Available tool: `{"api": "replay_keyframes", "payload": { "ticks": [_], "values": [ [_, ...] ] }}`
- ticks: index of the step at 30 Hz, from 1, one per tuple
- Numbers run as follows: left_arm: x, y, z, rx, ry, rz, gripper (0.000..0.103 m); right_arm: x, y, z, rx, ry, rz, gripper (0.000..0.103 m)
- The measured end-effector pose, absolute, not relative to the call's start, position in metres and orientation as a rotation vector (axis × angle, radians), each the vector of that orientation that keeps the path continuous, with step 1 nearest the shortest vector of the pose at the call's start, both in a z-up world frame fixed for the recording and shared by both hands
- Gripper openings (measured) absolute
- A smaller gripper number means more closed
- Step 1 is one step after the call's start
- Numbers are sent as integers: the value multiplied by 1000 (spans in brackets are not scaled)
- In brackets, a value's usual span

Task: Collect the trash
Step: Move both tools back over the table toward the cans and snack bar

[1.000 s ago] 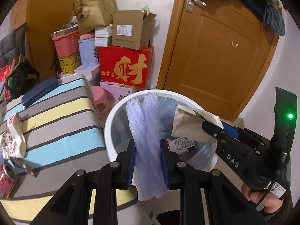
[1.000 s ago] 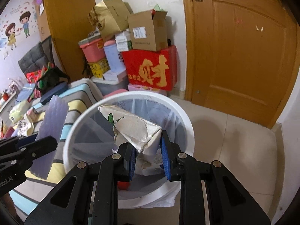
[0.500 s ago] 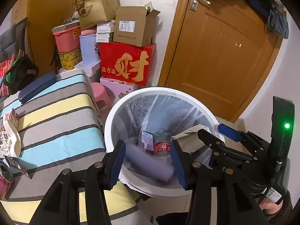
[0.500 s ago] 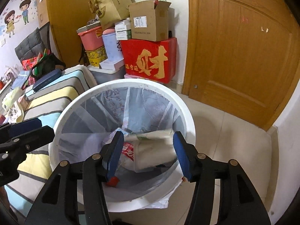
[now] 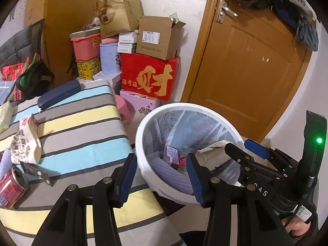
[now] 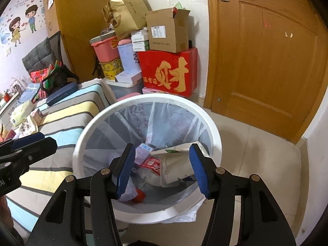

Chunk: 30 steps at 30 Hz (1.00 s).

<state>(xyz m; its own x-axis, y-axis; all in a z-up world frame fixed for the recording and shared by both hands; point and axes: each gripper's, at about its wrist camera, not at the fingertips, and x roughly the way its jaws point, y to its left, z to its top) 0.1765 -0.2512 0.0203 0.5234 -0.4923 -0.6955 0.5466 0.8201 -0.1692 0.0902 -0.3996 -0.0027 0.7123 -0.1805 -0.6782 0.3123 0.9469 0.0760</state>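
A white bin [image 5: 143, 135] with a clear liner stands on the floor beside a striped bed cover [image 5: 82, 139]. A purple bubble-wrap roll [image 5: 174, 176] and a crumpled paper bag [image 5: 213, 149] lie inside it. My left gripper [image 5: 161, 179] is open and holds nothing, hanging over the bin's near-left rim. In the right wrist view my right gripper [image 6: 162, 168] is open above the bin [image 6: 86, 135]. Below it lie the paper bag [image 6: 176, 164] and a red-labelled bottle [image 6: 151, 164]. On the cover lie a red can [image 5: 11, 186] and a printed wrapper [image 5: 25, 143].
Stacked boxes, with a red box [image 5: 149, 75] among them, stand against the wall behind the bin. A shut wooden door [image 5: 246, 61] is to the right. A pink stool [image 5: 123, 108] sits between bed and bin. A dark blue case [image 5: 59, 94] lies on the cover.
Both grippers have opened: the purple roll dropped from the left one and the paper bag from the right one into the bin. The left gripper has since drifted left, toward the bed.
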Motion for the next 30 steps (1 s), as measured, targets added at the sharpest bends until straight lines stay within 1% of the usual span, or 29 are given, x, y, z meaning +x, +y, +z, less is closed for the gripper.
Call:
{"api": "replay_keyframes", "payload": {
  "ticks": [14, 30],
  "values": [
    [154, -204, 39, 52, 749, -562, 50, 84, -369, 12, 174, 676, -232, 56],
    [134, -120, 52, 7, 697, -443, 50, 87, -313, 23, 158, 635, -129, 56]
  ]
}}
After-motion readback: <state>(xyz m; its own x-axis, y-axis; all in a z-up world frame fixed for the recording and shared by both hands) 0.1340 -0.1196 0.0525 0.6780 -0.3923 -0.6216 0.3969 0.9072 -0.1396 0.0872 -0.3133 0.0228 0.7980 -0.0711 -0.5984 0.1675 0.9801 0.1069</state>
